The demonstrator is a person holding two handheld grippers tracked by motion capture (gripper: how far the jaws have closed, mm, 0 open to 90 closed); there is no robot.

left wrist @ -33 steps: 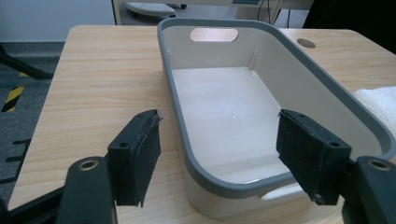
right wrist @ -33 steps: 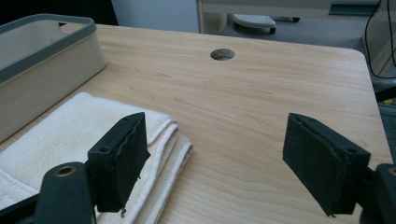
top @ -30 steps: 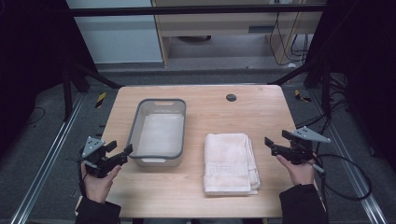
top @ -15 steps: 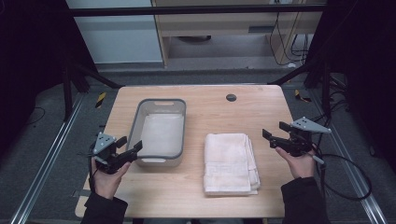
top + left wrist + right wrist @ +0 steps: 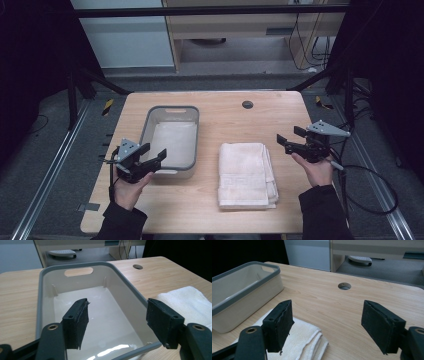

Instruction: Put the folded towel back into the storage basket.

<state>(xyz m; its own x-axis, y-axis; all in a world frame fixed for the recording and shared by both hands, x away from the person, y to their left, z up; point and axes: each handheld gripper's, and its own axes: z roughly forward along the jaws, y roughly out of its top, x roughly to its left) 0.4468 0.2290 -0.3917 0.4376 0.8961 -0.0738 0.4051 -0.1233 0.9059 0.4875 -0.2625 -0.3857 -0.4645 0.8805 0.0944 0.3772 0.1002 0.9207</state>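
Closer now, the left tool (image 5: pixel 152 154) gapes over the tub (image 5: pixel 41 315), right tool (image 5: pixel 288 140) likewise apart.

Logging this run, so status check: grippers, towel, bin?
Left gripper open at bin's near corner. Right gripper open, beside folded towel. Bin empty, towel untouched, nothing between.

Right gripper (image 5: pixel 327 327) jaws stand wide apart, holding nothing, above the wooden table (image 5: pixel 362 305). Folded white towel (image 5: pixel 299 340) lies under the left jaw. Grey-rimmed tub (image 5: pixel 244 292) sits beside the towel. Round hole (image 5: pixel 344 286) lies ahead.
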